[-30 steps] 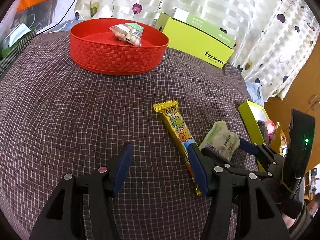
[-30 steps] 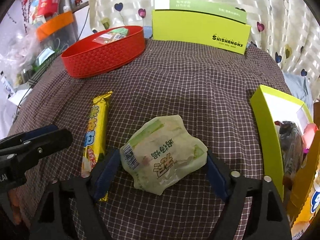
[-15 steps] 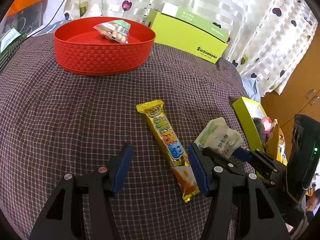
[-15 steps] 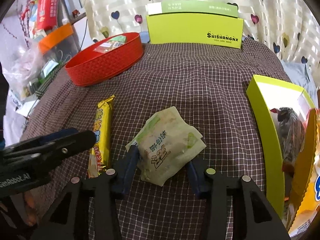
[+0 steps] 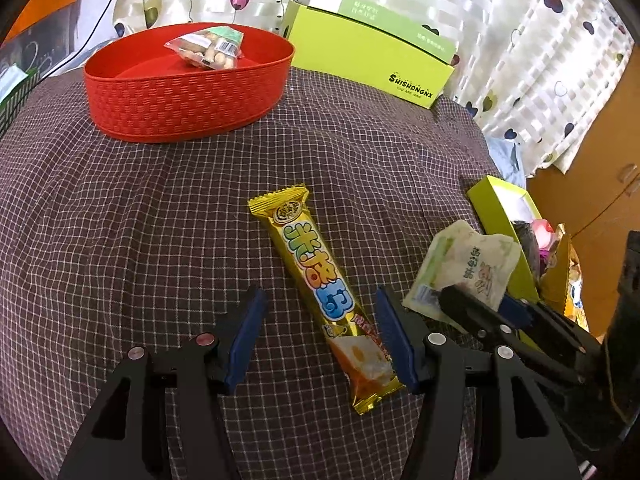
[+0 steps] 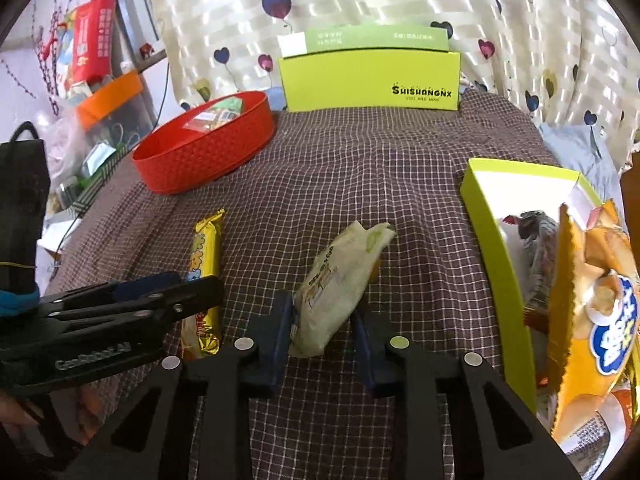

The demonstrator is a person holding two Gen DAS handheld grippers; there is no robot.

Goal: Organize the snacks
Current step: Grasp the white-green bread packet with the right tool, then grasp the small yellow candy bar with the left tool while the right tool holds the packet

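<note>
Two grippers are seen over a checked purple tablecloth (image 5: 160,216). The right gripper (image 6: 324,320) has just been closing its jaws, and a pale green snack packet (image 6: 340,280) is now pinched between the blue pads, squeezed narrow and raised on edge above the cloth. The left gripper (image 5: 318,338) is held with its jaws spread, and the lower end of a long yellow snack bar (image 5: 320,280), lying flat on the cloth, is found between them; the pads are not pressed on it. A red woven basket (image 5: 180,100) is set farther back on the left, with a clear bag of nuts (image 5: 208,48) inside it. An open yellow-green box (image 6: 492,248) holding other snack packs is placed at the cloth's right edge.
</note>
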